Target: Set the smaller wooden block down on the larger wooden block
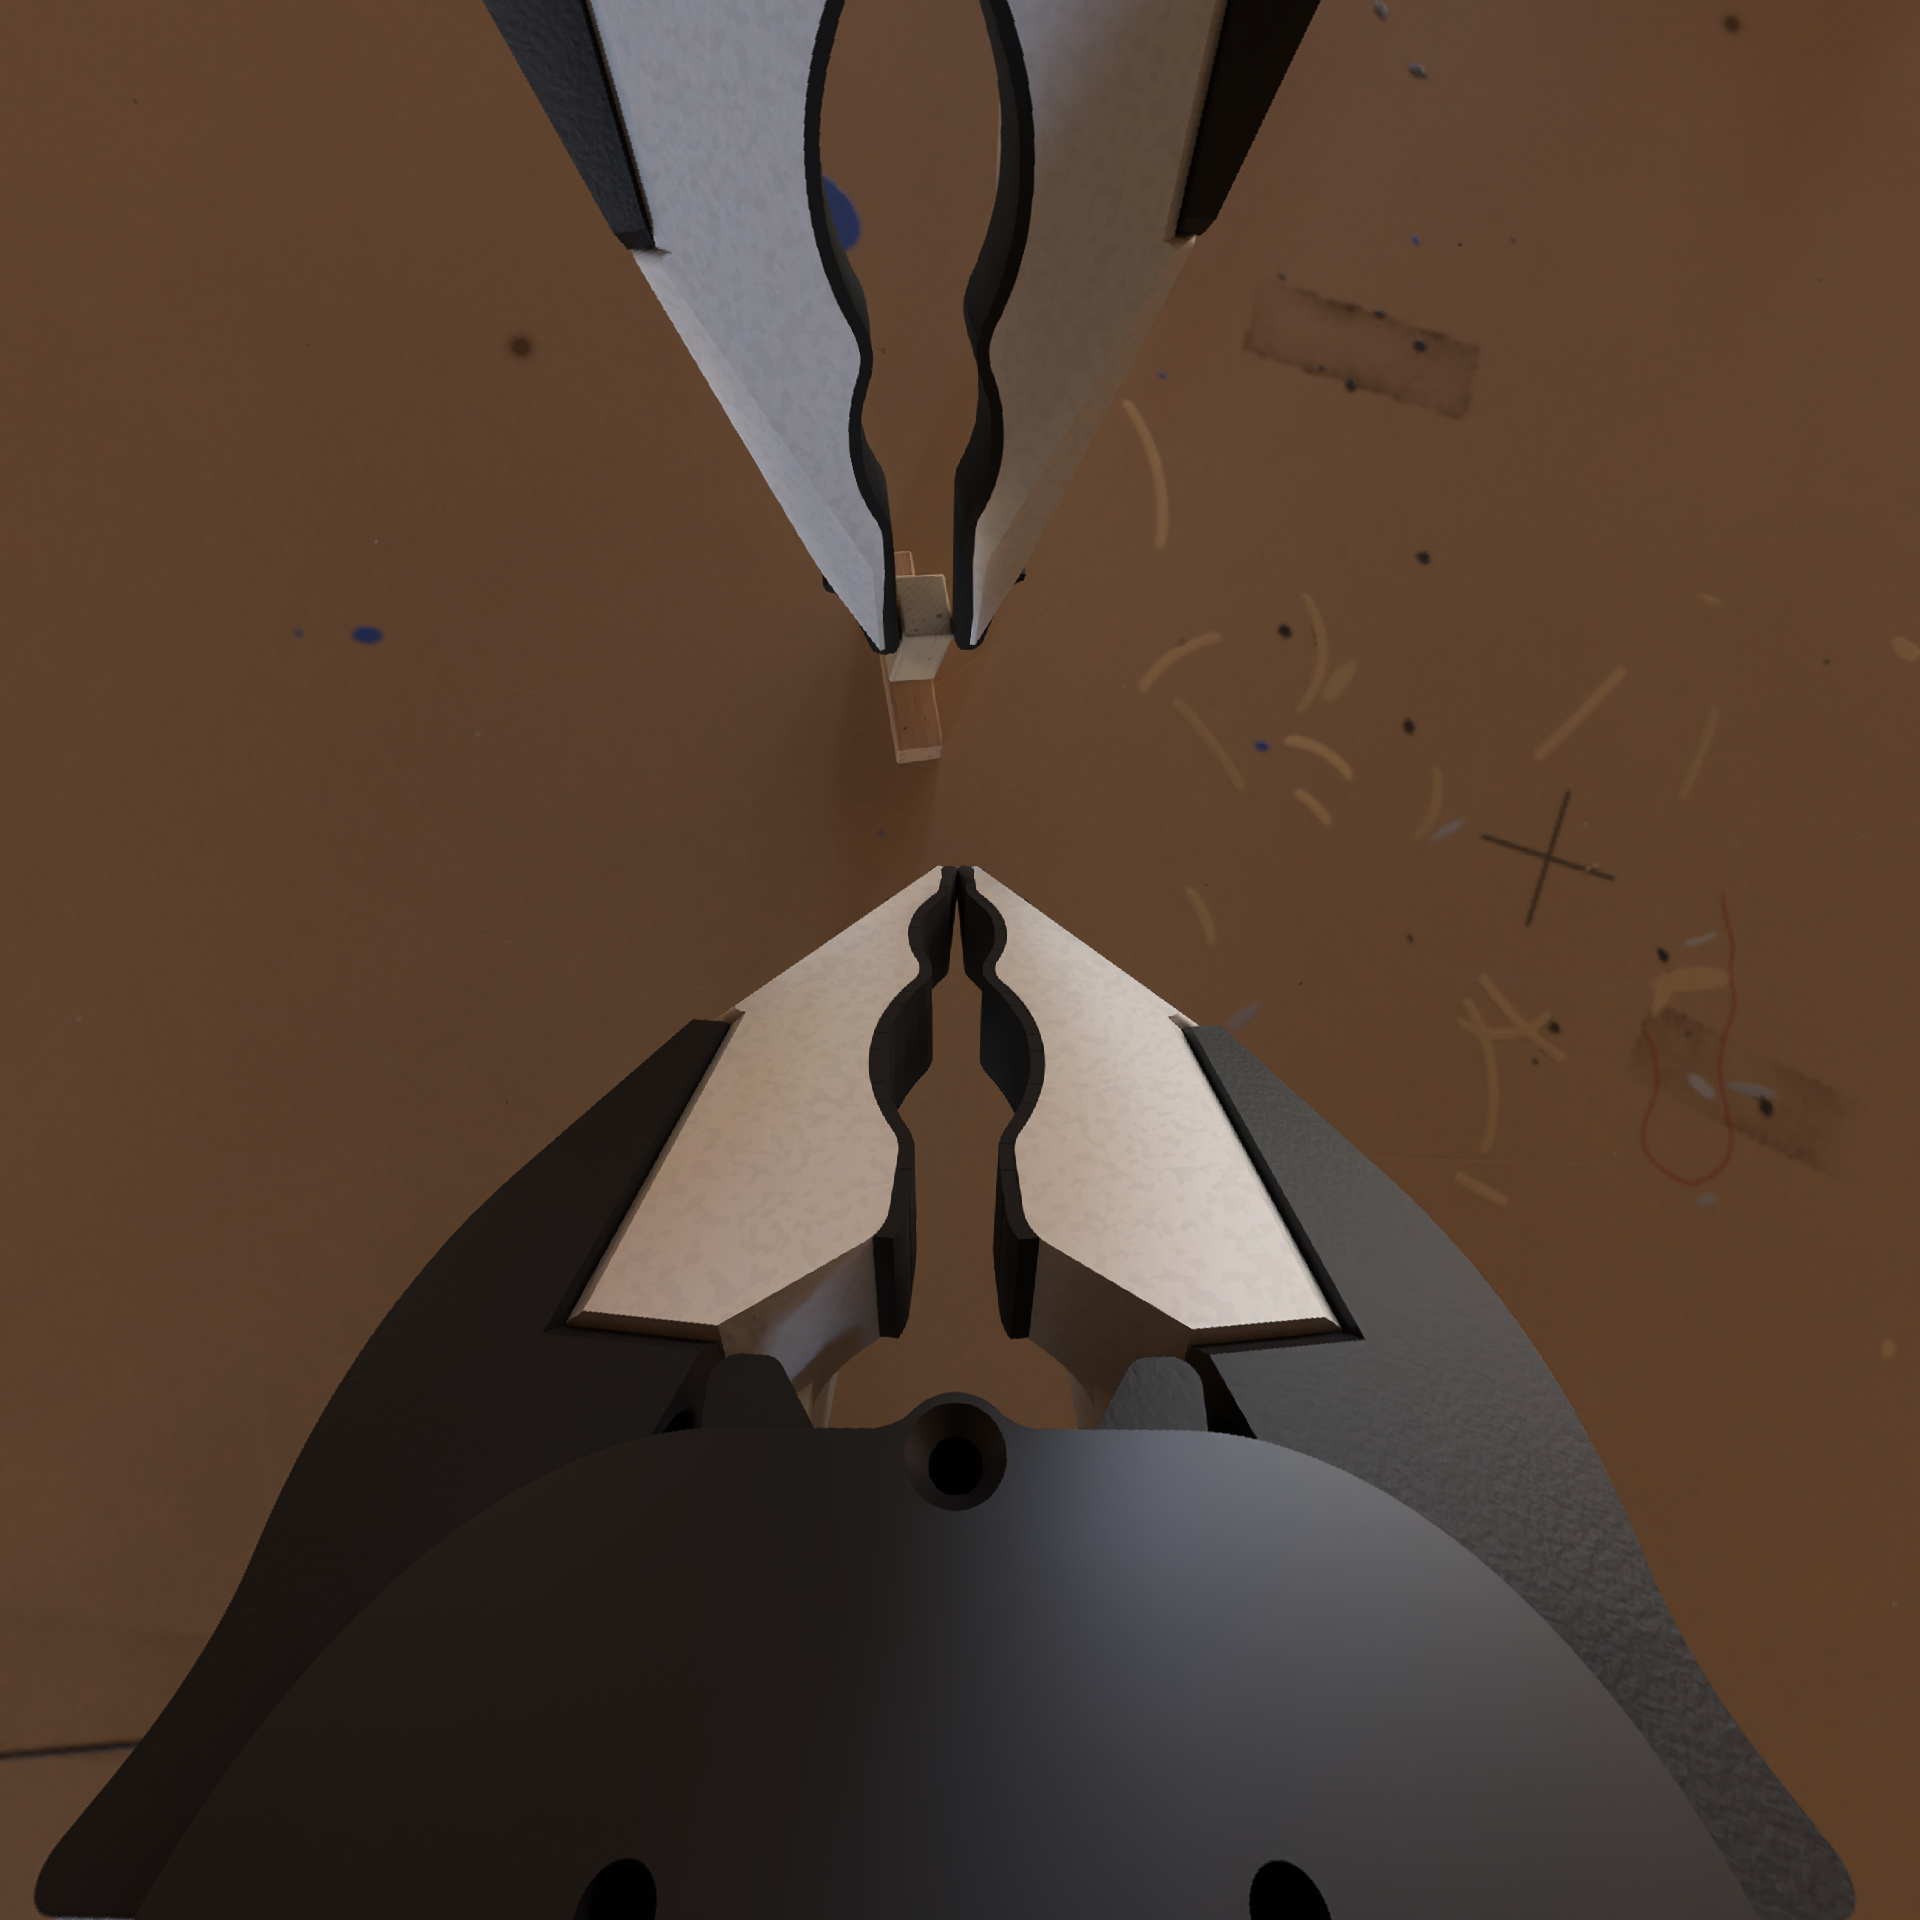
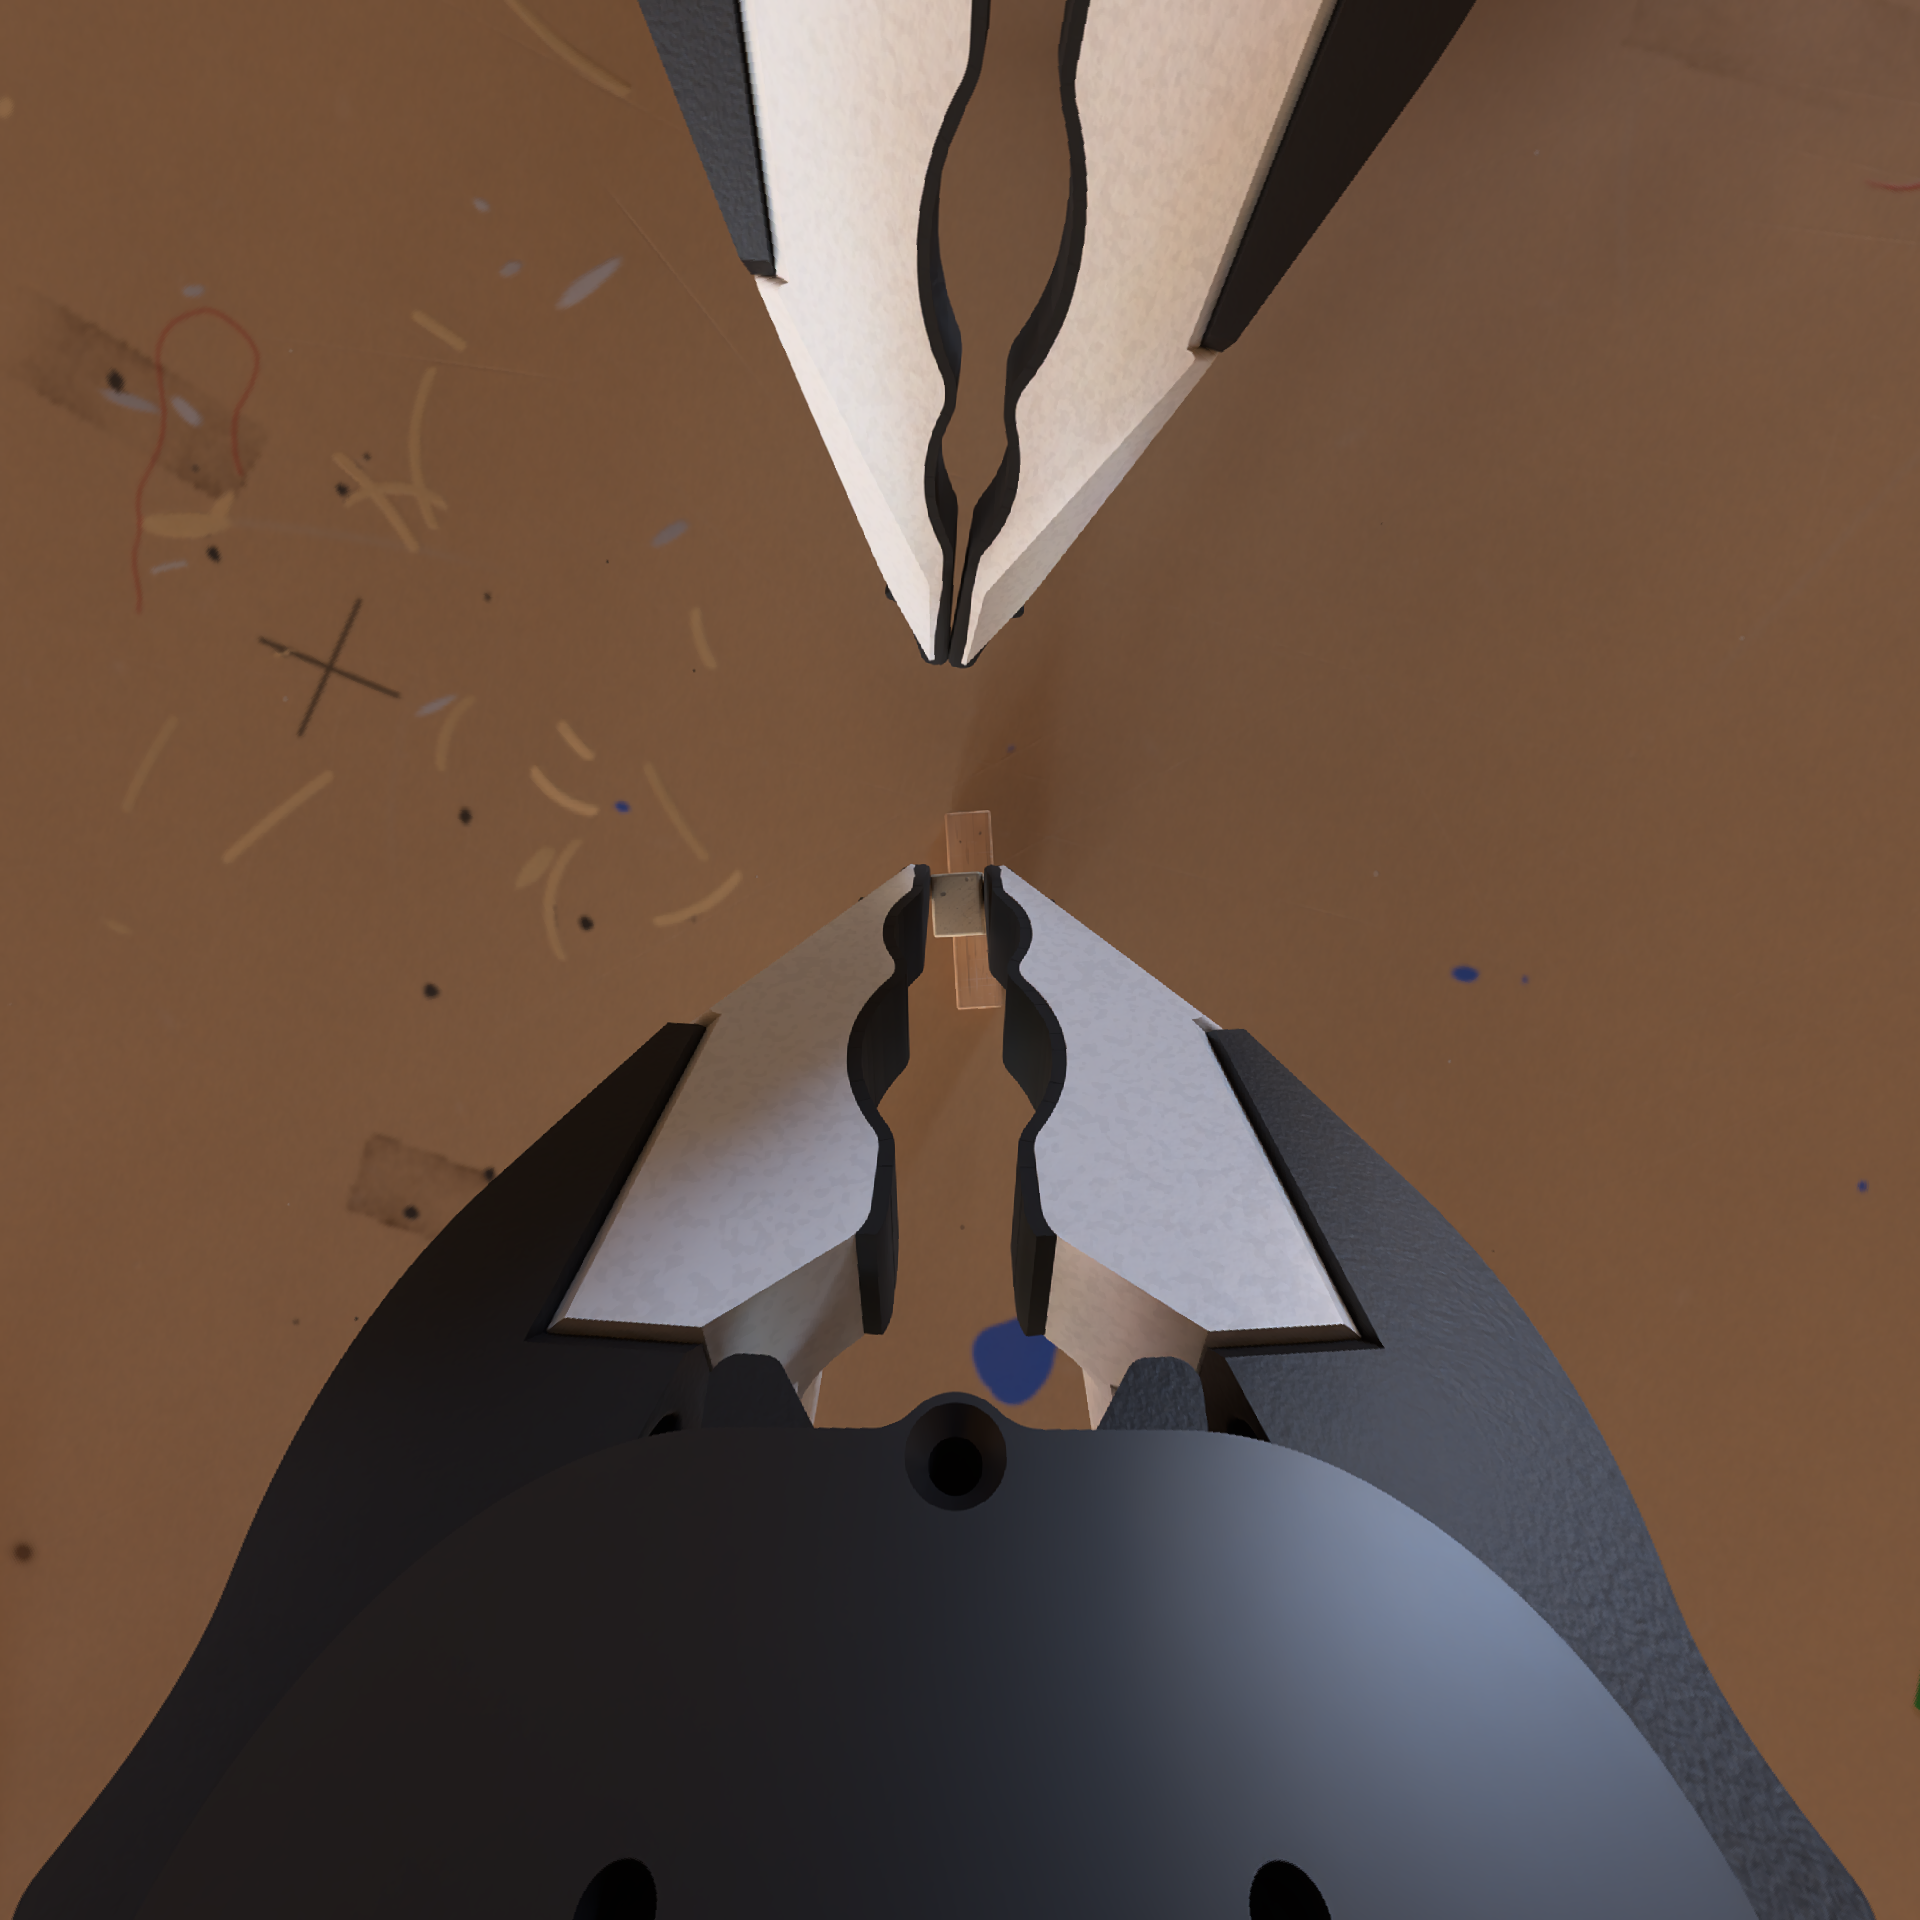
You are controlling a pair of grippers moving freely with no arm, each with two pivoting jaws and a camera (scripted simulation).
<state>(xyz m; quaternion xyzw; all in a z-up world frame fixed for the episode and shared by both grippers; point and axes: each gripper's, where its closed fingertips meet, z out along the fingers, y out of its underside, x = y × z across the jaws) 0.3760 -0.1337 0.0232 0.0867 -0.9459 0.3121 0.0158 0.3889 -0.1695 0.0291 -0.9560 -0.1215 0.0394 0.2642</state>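
The right gripper (image 2: pixel 957 896) pinches the small block (image 2: pixel 958 902) over the long block (image 2: pixel 968 836) on the table (image 2: pixel 1455 727), the left gripper (image 1: pixel 957 878) is pressed together, empty; released off-centre, the small block may tip off.

— Where does the smaller wooden block (image 2: pixel 957 903) sit?

— Just above the middle of the right wrist view: a pale, squarish piece pressed on both sides, directly over the larger wooden block (image 2: pixel 970 840).

— And the larger one?

— A longer, tan strip, lying flat on the brown surface (image 2: pixel 1455 727), running up and down the frame and showing above and below the small block. Whether the two touch cannot be told.
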